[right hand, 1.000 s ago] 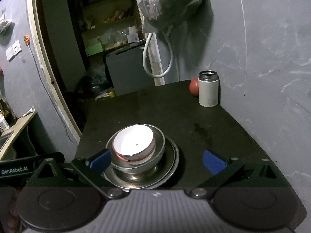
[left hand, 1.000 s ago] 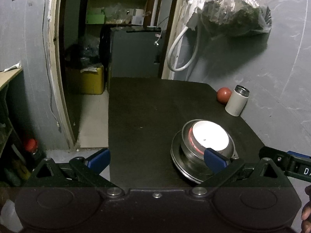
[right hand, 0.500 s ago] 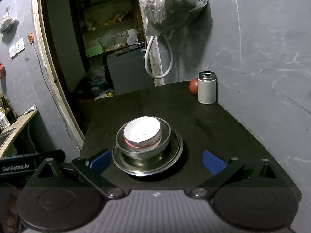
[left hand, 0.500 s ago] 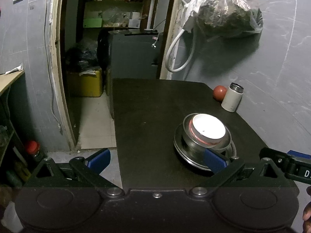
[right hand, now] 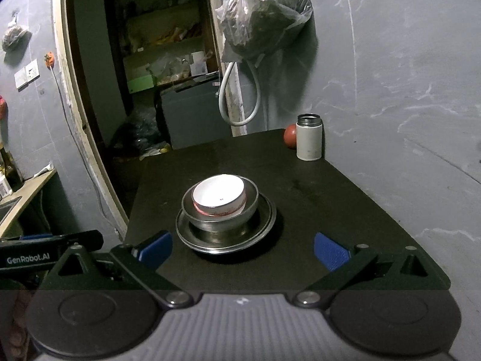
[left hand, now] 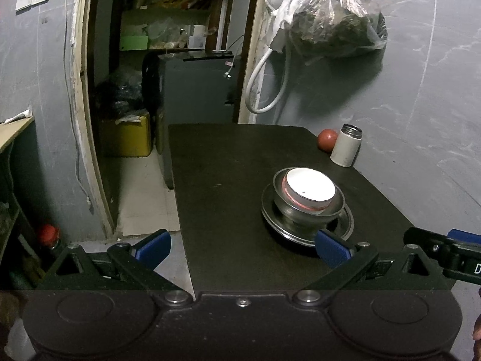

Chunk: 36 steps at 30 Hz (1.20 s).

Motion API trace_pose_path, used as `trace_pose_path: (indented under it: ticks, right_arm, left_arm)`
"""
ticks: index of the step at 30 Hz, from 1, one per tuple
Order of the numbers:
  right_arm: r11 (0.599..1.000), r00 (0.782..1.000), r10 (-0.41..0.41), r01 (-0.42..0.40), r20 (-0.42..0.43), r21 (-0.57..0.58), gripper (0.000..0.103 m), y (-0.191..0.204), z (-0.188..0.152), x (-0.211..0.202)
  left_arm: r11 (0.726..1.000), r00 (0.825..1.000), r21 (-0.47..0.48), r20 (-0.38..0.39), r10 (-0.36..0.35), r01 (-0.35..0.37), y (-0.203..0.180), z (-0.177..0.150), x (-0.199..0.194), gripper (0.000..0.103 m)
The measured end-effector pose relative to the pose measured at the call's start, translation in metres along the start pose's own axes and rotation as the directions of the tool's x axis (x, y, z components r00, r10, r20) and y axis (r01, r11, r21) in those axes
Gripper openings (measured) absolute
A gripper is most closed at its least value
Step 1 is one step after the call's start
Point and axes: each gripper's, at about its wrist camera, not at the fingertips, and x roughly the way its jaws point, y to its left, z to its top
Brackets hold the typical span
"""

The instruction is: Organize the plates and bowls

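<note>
White bowl [right hand: 219,196]: sits inside the metal bowl [right hand: 221,210], top of the stack, at 12 o'clock from the right tongs.
Metal bowl: rests on the metal plate [right hand: 261,225], a bit tipped, not dead centre.
Metal plate: flat on the dark table [right hand: 330,198], bottom of the stack.
Stack place: middle of the table from the right view; at 2 o'clock from the left view [left hand: 309,186].
Left tongs [left hand: 243,245]: wide apart, holding nothing, back near the table's near edge.
Right tongs [right hand: 243,248]: wide apart, holding nothing, stack just ahead between the blue tips.
Job so far: looks done, all three nested small to big.
White flask [right hand: 309,137]: upright at 1 o'clock, far corner, well apart from the stack.
Red ball [right hand: 289,137]: touching or just beside the flask, hard to tell which.
Could go wrong: a bump from a blue tip could slide the plate or rock the tipped bowl.
Why: shiny metal on metal slips easily.
Also: a hard knock could tip the white bowl out and maybe crack it.
Safe way: pull both tongs straight back, no sideways swing.
</note>
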Motion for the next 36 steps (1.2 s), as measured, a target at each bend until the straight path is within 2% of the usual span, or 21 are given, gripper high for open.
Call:
trace_pose_path:
  ticks: [22, 36]
  right_arm:
    - [1.0, 1.0, -0.012, 0.012, 0.009, 0.012, 0.103, 0.009, -0.019, -0.022]
    - [1.0, 1.0, -0.016, 0.016, -0.015, -0.003, 0.103, 0.013, -0.03, -0.026]
  left_arm:
    - [0.999, 1.0, 0.033, 0.017, -0.002, 0.002, 0.009, -0.018, -0.026, 0.102]
    - [1.0, 1.0, 0.027, -0.002, 0.009, -0.009, 0.016, -0.033, -0.031, 0.102]
